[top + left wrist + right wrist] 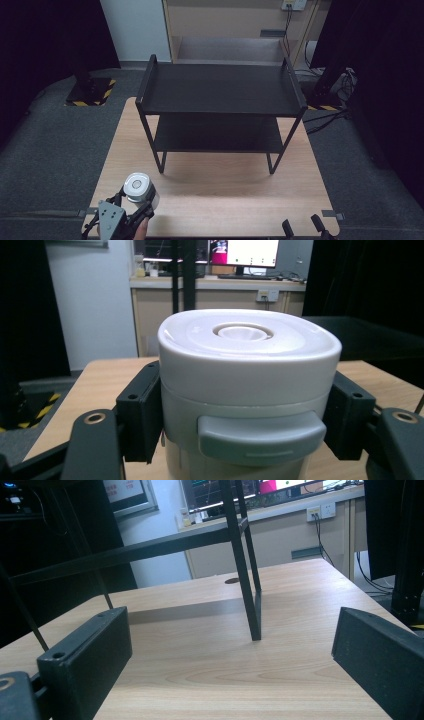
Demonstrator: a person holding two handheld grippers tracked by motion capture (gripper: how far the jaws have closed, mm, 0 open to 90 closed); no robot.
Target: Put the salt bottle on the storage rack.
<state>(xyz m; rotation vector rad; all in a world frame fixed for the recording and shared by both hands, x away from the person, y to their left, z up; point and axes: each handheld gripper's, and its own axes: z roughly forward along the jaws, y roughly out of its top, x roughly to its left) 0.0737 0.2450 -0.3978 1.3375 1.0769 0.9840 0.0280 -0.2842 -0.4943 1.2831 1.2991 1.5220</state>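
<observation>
White and smooth, the round plastic container with a grey tab on its front (248, 405) could slip. Its sides look slick, and the jaws of the left gripper (131, 202) press on it only at two small spots, one on each side. If the person lifts it fast or tips the hand, the container may slide down or turn between the jaws. Its lid could also come loose if something bumps the grey tab, though the lid's catch is hard to see.

Another risk is the black metal two-level shelf rack (220, 107) that stands farther back on the light wooden tabletop (220, 185). If the container is meant to go there, which is only a guess, it could knock a rail or a thin leg on the way.

The container stands near the front left corner of the tabletop, right between the left jaws. They pinch it, touching its left and right sides, below the lid.

The right gripper (303, 226) sits at the front right edge of the tabletop. Its jaws are spread wide with nothing between them, well apart from the container.
</observation>
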